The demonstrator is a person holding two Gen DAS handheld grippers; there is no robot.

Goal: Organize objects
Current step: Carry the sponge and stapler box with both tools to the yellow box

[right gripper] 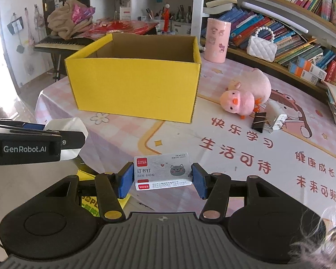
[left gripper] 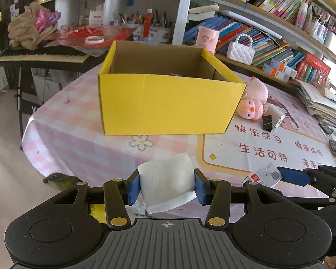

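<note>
A yellow cardboard box [left gripper: 168, 103] stands open on the table; it also shows in the right wrist view [right gripper: 134, 89]. My left gripper [left gripper: 166, 186] is shut on a white square block [left gripper: 168, 183], held above the table's near edge in front of the box. My right gripper [right gripper: 162, 179] has its blue pads against both ends of a small staples box [right gripper: 162, 171] with a cat picture. The left gripper with the white block shows at the left of the right wrist view [right gripper: 65, 139]. The right gripper shows at the right of the left wrist view [left gripper: 298, 177].
A pink plush duck [right gripper: 246, 96], a black binder clip [right gripper: 259, 122] and a white charger plug [right gripper: 277, 116] lie right of the box. A pink cylinder [right gripper: 217, 40] and white handbag [right gripper: 261, 47] stand behind. Bookshelves line the right; a keyboard [left gripper: 40, 56] stands back left.
</note>
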